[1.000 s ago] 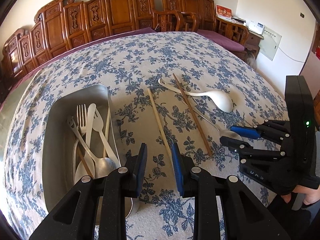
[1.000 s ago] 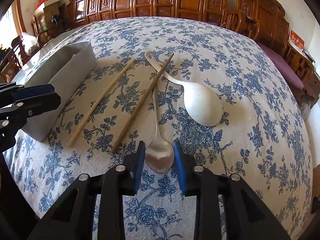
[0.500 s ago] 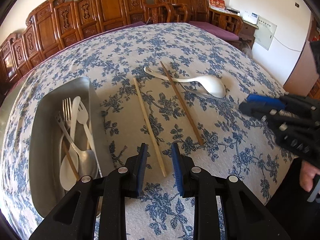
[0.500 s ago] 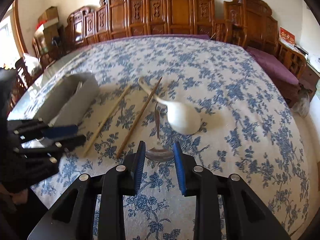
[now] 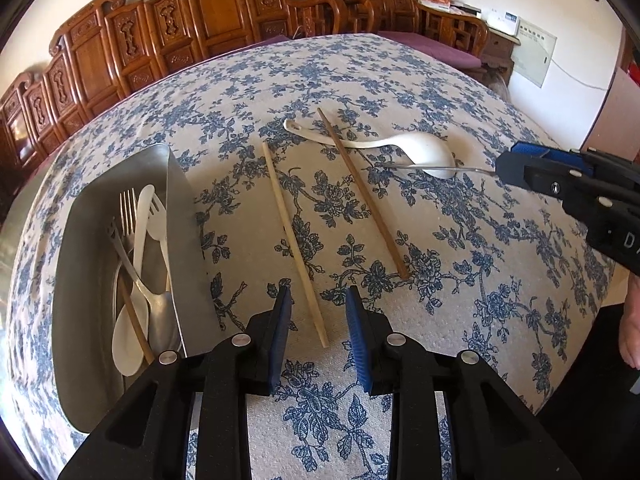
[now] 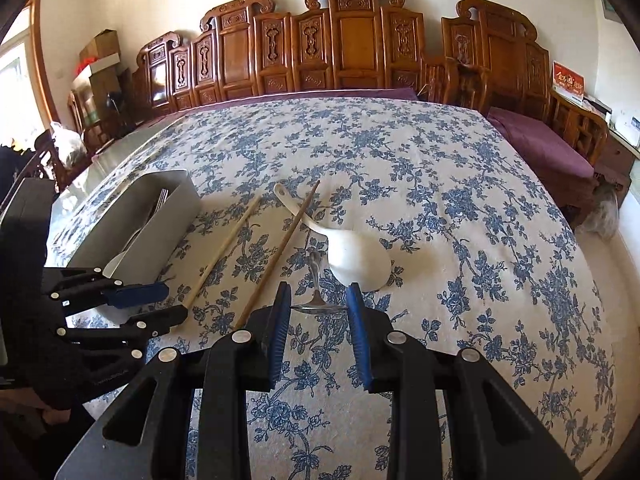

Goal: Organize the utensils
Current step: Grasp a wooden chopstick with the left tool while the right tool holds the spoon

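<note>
My right gripper is shut on the bowl of a metal spoon. The spoon is raised off the cloth, and its handle runs past a white ladle spoon. My left gripper hangs low over the near end of a pale chopstick. Its jaws are opening, and the stick lies between them untouched. A dark chopstick lies to the right, across the ladle's handle. A metal tray on the left holds forks, spoons and a chopstick.
A blue-flowered cloth covers the table. Carved wooden chairs line the far wall, and a purple-cushioned bench runs along the right. A hand shows at the right edge. The left gripper stands beside the tray.
The right gripper has risen with the metal spoon, lifting its bowl off the cloth. The left gripper has moved forward and down so the pale chopstick's near end lies between its jaws.
</note>
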